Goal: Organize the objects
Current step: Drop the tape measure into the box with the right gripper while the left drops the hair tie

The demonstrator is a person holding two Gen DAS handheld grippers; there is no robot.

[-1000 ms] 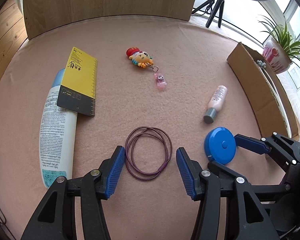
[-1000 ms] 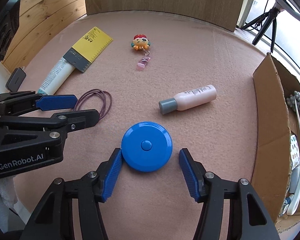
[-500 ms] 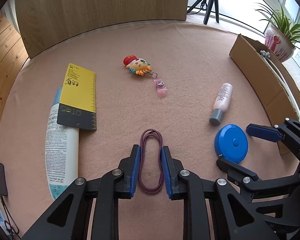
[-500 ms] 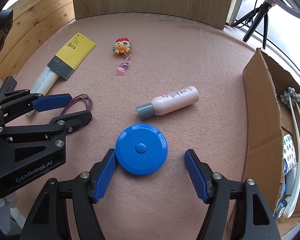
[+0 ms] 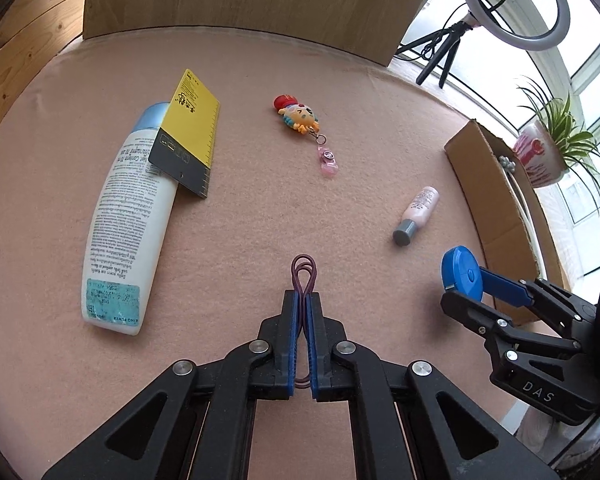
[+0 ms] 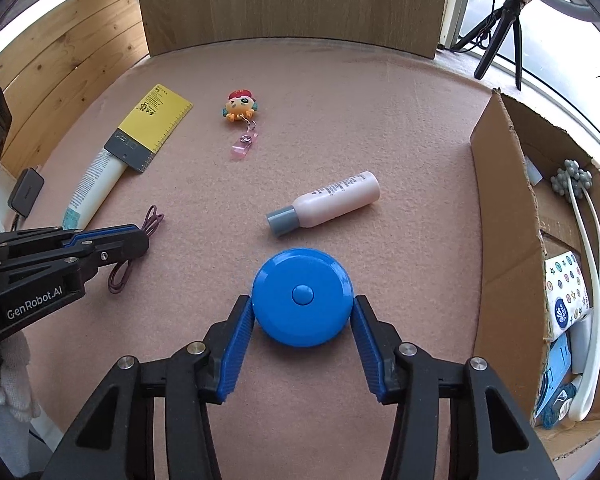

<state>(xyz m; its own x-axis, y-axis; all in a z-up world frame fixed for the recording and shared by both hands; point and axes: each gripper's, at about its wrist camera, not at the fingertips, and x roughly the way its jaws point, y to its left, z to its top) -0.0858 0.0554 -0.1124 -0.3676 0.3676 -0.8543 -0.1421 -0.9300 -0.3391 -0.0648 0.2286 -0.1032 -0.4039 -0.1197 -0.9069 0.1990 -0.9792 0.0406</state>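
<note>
- Your left gripper (image 5: pixel 302 300) is clenched on the purple hair tie (image 5: pixel 303 270), squeezed into a narrow loop that pokes out past the blue pads just above the pink felt table (image 5: pixel 260 208).
- Your right gripper (image 6: pixel 302 312) is closing around the blue tape measure (image 6: pixel 302 297); both pads look to be touching its rim, and it sits low over the felt (lifted or not, I cannot tell).
- The cardboard box (image 6: pixel 500 208) on your right already holds several items.
- Still out on the felt: the pink bottle (image 6: pixel 328 203), the cartoon keychain (image 6: pixel 241 107), the yellow ruler card (image 5: pixel 188 132) and the white tube (image 5: pixel 130 216) beneath it.
- By my reckoning, most of the sorting remains.
</note>
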